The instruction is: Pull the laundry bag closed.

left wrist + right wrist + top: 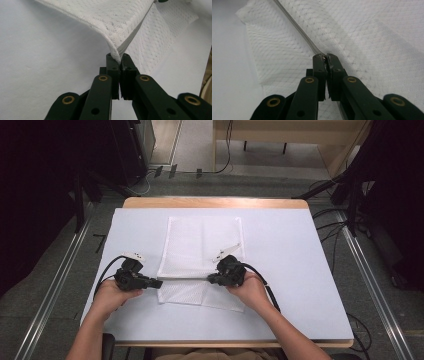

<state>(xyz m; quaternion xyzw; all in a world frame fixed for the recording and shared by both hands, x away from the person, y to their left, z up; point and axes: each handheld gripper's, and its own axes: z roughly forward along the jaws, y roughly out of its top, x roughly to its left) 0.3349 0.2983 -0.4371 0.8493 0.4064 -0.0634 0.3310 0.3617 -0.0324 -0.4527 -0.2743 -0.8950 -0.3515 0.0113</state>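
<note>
We have the white mesh cloth (202,250) lying in the middle of the desk (295,270), spread flat at its far part and folded over at its near part. A taut edge runs across the cloth between our 2 grippers, and below it a strip of the lower layer shows on the desk, sticking out nearer to us.

Our left gripper (156,283) holds the left end of that edge. In the left gripper view, its jaws are pressed together on a corner of the cloth (125,27), where we can count at least 2 layers meeting at a grey seam, and the fabric rises from the desk toward the pinch. Our right gripper (212,279) holds the same edge farther right; in the right gripper view its jaws are closed on the seam line of the cloth (367,45), with mesh lying flat beneath.

We judge the fold to be partly done: the near edge is gripped at both ends and lifted, but not yet laid down in a final place. The layers do not line up, since the lower one juts out below and to the right. What is left, as we see it, is to carry the edge on, set it square and let go.
</note>
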